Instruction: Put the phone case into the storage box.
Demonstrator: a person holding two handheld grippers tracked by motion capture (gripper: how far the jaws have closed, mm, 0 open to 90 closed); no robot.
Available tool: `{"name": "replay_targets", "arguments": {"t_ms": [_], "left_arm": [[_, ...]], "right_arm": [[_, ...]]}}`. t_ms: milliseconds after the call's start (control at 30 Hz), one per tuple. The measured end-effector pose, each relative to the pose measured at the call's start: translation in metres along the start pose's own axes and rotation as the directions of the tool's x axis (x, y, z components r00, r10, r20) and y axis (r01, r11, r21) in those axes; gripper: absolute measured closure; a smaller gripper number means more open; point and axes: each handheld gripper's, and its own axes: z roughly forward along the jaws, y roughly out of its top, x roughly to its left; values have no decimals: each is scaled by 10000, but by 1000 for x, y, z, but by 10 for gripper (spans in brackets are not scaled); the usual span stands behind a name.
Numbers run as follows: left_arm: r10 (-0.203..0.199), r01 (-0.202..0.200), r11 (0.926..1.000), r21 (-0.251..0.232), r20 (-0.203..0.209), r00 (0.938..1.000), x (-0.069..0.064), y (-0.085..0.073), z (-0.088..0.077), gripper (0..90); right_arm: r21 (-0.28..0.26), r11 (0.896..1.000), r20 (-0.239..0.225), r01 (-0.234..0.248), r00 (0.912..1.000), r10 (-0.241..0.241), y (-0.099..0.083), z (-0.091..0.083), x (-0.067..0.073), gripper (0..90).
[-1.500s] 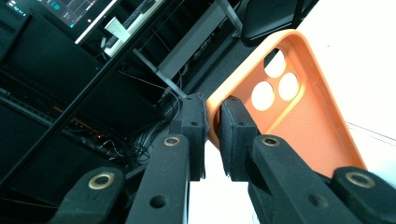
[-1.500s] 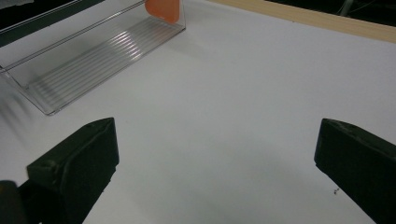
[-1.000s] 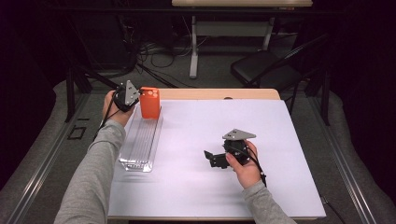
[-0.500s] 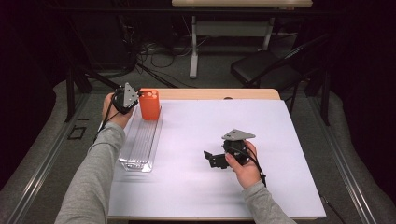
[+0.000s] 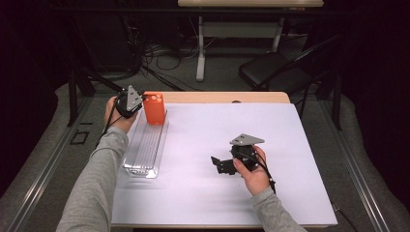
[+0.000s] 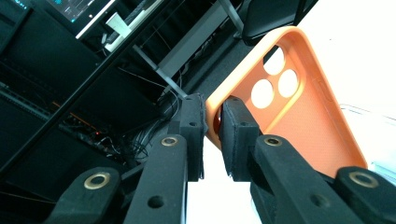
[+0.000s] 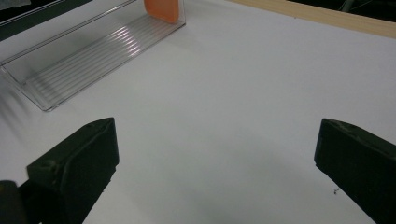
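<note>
**Left claw pinches orange case at the tray's far end**

The left gripper (image 6: 212, 135) has its two black jaws drawn almost together on the rim of an orange phone case (image 6: 299, 102). The pads press the case's edge from both sides, near the corner with the three round camera holes. From that claw the case slants up and away, its hollow inner face turned to the camera.

In the high view the left gripper (image 5: 137, 104) is in the person's left hand (image 5: 118, 113), with the case (image 5: 154, 108) just to its right, standing roughly upright. The case's lower end is at the far end of a clear tray (image 5: 145, 145); whether it touches the tray floor I cannot tell. The tray runs from below that claw back toward the person, along the left side of the white mat (image 5: 203, 193).

The right gripper (image 7: 215, 163) has its jaws spread wide, with nothing between them but bare mat. It is low over the mat, tilted down. Ahead of it and to its left lie the tray (image 7: 88, 56) and the bottom of the case (image 7: 161, 9).

In the high view the right gripper (image 5: 218, 164) is in the right hand (image 5: 254, 171), well apart from the left claw and nearer the person, with its jaws pointing left.
</note>
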Motion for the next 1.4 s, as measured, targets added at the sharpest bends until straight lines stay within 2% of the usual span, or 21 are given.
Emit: {"name": "replay_targets", "arguments": {"t_ms": [800, 1400], "left_arm": [[-176, 176, 9997, 173, -2, 9998, 0, -2, 1, 748], [-569, 569, 9983, 80, -58, 9984, 0, -2, 2, 598]], "right_arm": [[29, 10000, 3, 6, 10000, -6, 0, 1, 0, 0], [21, 10000, -12, 43, 10000, -43, 0, 1, 0, 0]]}}
